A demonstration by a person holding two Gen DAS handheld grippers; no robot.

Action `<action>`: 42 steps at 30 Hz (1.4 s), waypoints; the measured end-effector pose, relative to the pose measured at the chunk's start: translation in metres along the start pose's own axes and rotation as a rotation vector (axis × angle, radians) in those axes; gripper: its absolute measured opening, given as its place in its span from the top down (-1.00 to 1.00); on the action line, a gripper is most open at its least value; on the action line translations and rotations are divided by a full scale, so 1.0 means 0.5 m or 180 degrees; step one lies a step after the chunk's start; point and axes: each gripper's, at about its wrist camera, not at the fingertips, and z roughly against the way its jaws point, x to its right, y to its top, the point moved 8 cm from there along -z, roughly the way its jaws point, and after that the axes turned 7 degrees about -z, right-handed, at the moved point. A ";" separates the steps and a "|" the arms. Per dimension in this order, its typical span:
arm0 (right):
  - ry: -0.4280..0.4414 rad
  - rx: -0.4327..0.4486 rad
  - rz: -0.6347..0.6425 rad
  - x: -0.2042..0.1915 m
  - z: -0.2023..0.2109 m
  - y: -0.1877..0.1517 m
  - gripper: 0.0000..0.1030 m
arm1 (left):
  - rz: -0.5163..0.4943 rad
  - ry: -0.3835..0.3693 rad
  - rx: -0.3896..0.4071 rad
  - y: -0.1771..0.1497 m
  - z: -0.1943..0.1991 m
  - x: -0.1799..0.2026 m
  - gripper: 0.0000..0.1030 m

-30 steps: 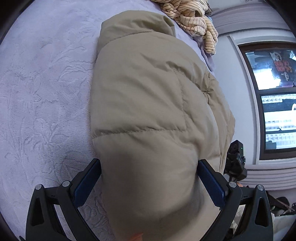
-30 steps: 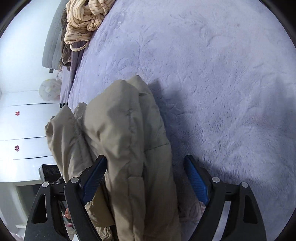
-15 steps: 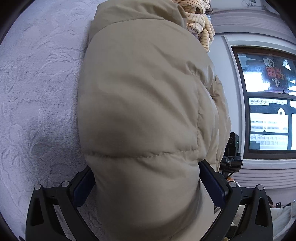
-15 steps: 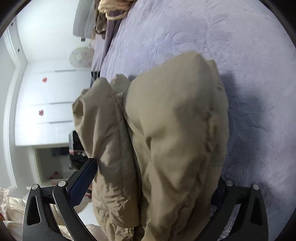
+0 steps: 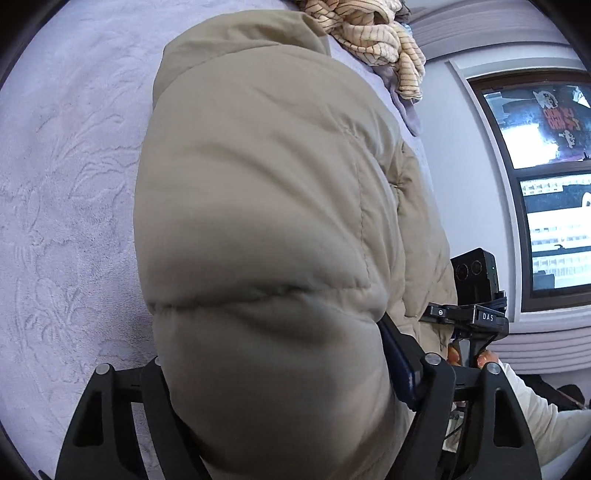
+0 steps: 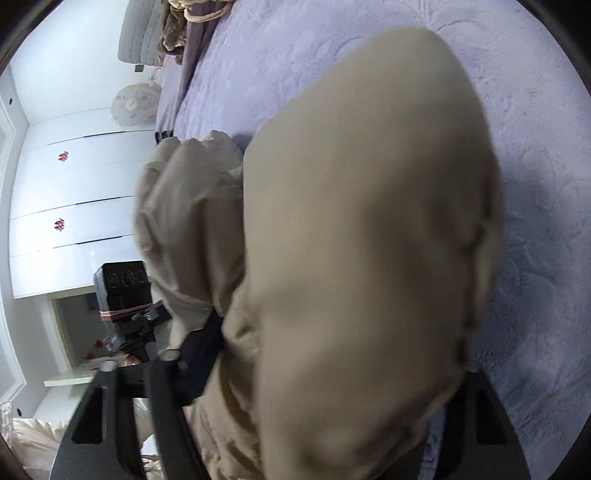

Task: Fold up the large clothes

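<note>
**Both grippers closing on a puffy jacket at the bed's edge**

Plainly, the tan puffer jacket [image 5: 266, 229] is soft, springy and light for its bulk: its padding bulges and gives under pressure, and the smooth shell looks likely to slide. A deep bite on a bunched fold or quilted seam should hold better than a thin edge. It lies on the lilac bed cover [image 5: 66, 184] near the bed's edge on the window side, one end lifted by both tools; a striped garment [image 5: 373, 33] sits at the far end (untouched).

The left gripper [image 5: 273, 373] and right gripper [image 6: 332, 354] have just been closing, and each now squeezes a thick roll of jacket between its jaws. A second ago both stood wide, the fabric loose between them. The jacket's bulk now fills more of both views.
</note>
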 end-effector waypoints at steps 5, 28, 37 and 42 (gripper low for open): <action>0.0034 0.0091 0.0213 -0.082 -0.002 -0.002 0.29 | -0.0089 -0.0157 0.0144 0.030 0.043 0.020 -0.44; -0.0002 0.0351 0.0136 -0.284 -0.408 0.154 0.09 | 0.0059 0.0469 0.0419 0.214 0.290 -0.417 -0.76; -0.1029 0.0805 0.0379 -0.300 -0.295 0.102 -0.41 | -0.0418 0.1479 0.0973 0.167 0.399 -0.403 -0.77; -0.0934 0.1340 0.0707 -0.401 -0.221 0.113 0.47 | -0.0486 0.1570 0.1246 0.234 0.446 -0.390 -0.77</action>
